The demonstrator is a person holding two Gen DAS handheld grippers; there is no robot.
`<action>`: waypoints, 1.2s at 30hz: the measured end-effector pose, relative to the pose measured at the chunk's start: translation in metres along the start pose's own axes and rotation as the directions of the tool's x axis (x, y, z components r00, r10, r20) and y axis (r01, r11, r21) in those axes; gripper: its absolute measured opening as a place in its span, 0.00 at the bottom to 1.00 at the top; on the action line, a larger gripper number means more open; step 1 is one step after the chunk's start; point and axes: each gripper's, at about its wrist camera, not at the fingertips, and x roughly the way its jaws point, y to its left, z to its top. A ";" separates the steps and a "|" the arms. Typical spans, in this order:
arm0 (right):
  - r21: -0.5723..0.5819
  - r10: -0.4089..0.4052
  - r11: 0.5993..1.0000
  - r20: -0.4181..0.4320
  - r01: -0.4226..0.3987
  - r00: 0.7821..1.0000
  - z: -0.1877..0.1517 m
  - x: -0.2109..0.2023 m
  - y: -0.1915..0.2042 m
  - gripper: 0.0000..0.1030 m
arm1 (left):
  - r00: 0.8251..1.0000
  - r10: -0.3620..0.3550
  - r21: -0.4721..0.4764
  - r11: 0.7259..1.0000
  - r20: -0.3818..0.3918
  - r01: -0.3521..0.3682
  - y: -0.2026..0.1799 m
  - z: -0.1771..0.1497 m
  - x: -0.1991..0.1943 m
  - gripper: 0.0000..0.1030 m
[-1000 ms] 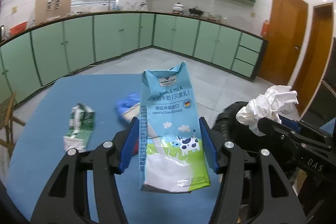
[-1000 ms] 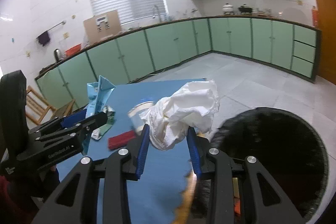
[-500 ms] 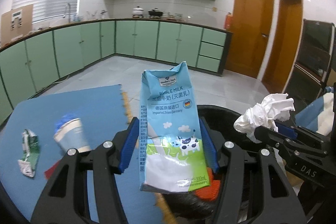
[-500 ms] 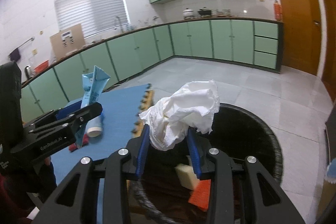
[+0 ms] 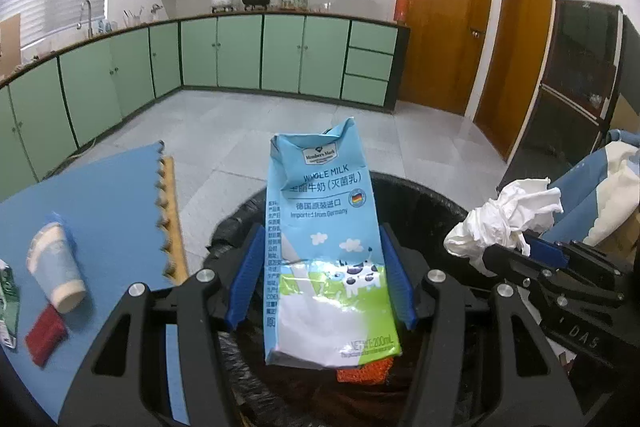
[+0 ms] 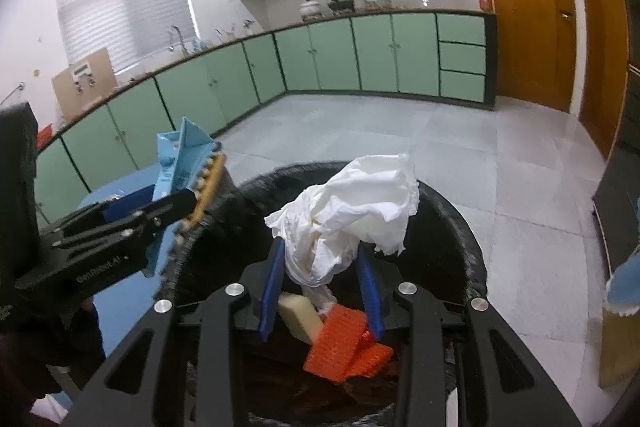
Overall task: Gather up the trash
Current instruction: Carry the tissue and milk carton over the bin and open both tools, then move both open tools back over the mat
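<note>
On the far left of the left wrist view, a crushed green carton (image 5: 8,301) lies at the edge of the blue foam mat (image 5: 104,195), whose toothed puzzle edge has a tan strip along it. Beside the carton are one flat red piece (image 5: 45,335) and one paper cup (image 5: 56,267), tipped on its side, white with a blue band. A second ago the mat filled the lower part of this view; now it sits off to the left and the black bin (image 5: 424,199) has come in under the grippers.

The left gripper (image 5: 322,277) pinches one milk carton (image 5: 320,247) between its blue pads: a light-blue, dented cardboard box, upright, printed with a cow and "WHOLE MILK". It hangs over the bin's mouth. The bin is round, lined with a glossy crinkled black bag.

To the right, the right gripper (image 6: 322,285) squeezes one crumpled white tissue (image 6: 348,215), soft and creased, bulging above the pads, likewise above the bin opening. Both grips look the same as a second ago.

Inside the bin (image 6: 452,227) the right wrist view shows two ribbed orange pieces (image 6: 340,347) and one pale yellow block (image 6: 298,319) lying together on the dark liner.
</note>
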 end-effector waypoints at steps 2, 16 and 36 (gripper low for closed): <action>0.015 -0.004 1.000 -0.011 0.004 1.000 -0.003 0.006 -0.005 0.35 | 1.000 -0.010 -0.003 1.000 -0.018 0.010 -0.001 0.001 0.011 0.53; 0.049 -0.070 0.996 -0.083 0.074 0.994 -0.017 0.019 -0.023 0.76 | 0.998 -0.049 -0.030 0.998 -0.048 0.047 0.005 0.005 0.019 0.75; -0.105 0.133 0.986 0.000 -0.133 0.991 0.014 0.022 0.119 0.86 | 0.938 0.331 -0.135 0.939 0.100 -0.316 0.151 -0.020 -0.117 0.78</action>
